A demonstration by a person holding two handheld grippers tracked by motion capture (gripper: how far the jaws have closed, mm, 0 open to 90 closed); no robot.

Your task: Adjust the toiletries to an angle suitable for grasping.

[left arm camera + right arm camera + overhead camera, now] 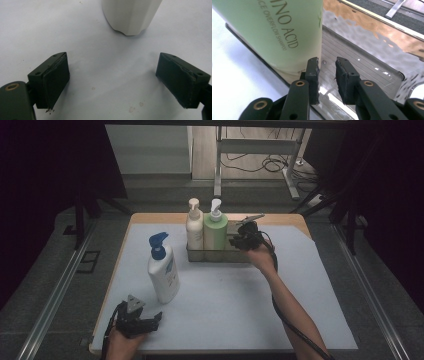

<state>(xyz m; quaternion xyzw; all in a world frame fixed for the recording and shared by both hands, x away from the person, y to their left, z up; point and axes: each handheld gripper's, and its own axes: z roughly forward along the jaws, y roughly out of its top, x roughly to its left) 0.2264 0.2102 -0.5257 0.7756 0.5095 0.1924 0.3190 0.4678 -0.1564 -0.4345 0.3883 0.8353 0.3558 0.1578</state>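
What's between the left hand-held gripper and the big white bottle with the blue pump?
Nothing: in the left gripper view, only bare white table cover lies between the open left hand-held gripper and the white bottle.

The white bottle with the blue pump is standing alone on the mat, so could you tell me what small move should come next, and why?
Probably ease the left gripper forward around the white bottle with the blue pump. Its fingers stand wide open with the bottle's base just ahead, untouched. The metal tray holds the cream bottle and green bottle, with bare floor beside the right gripper.
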